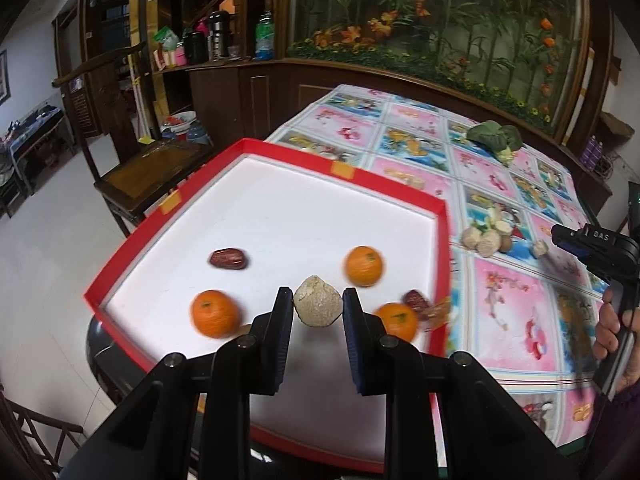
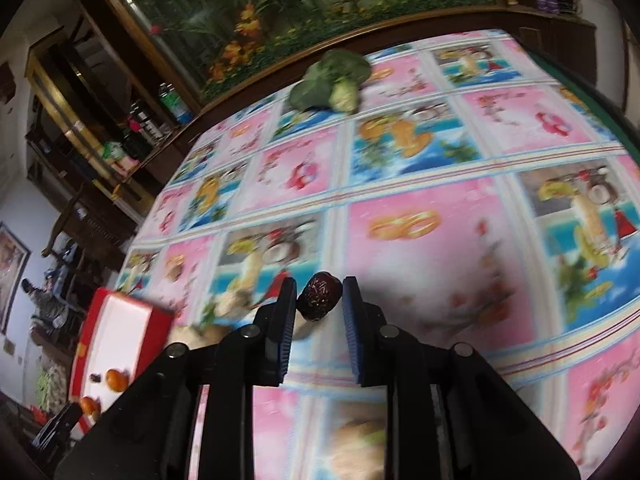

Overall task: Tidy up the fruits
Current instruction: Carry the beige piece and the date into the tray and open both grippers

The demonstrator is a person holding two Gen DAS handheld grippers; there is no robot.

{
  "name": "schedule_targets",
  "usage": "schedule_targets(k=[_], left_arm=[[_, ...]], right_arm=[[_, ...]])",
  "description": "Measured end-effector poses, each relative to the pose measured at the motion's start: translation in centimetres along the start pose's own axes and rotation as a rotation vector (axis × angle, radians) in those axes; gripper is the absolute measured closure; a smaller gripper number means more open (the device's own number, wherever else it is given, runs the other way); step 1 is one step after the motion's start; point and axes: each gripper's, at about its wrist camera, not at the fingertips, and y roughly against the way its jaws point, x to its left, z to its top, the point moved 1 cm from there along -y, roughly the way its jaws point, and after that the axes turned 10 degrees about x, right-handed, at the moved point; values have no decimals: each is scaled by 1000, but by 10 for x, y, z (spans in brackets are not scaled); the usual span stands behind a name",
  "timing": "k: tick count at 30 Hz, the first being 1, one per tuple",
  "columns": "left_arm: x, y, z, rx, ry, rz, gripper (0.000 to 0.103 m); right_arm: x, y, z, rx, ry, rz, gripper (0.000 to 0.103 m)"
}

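Note:
My left gripper [image 1: 318, 306] is shut on a rough beige round fruit [image 1: 318, 306] and holds it just above the white floor of the red-rimmed tray [image 1: 304, 160]. In the tray lie three oranges [image 1: 214, 314] [image 1: 364, 266] [image 1: 398, 320] and two red dates [image 1: 229, 259] [image 1: 416, 301]. My right gripper [image 2: 319, 298] is shut on a dark red date [image 2: 319, 298], above the flowered tablecloth [image 2: 420, 240]. The right gripper also shows at the right edge of the left wrist view [image 1: 600, 252]. The tray shows at the lower left of the right wrist view [image 2: 96, 312].
A pile of beige fruits and nuts [image 1: 490, 236] lies on the cloth just right of the tray. A broccoli head [image 1: 496, 138] [image 2: 332, 80] sits at the table's far side. A wooden chair [image 1: 132, 176] stands left of the table. Cabinets line the back wall.

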Motion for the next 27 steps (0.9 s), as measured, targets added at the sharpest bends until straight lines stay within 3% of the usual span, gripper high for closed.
schedule_targets(k=[11,16,19,27], left_arm=[[51,2,4,-5,104,50,79],[56,-1,6,6,114,70,79],[47,-3,9,-1,86,84,79],[17,-25,18,26,26,88,79]], right_arm=[[139,-35,-39,74,188,237,77],[217,-66,-59,121,343,259,77],[234,-85,-65,139,383,231,77],[215,-111,-66,194,423,147,77]])
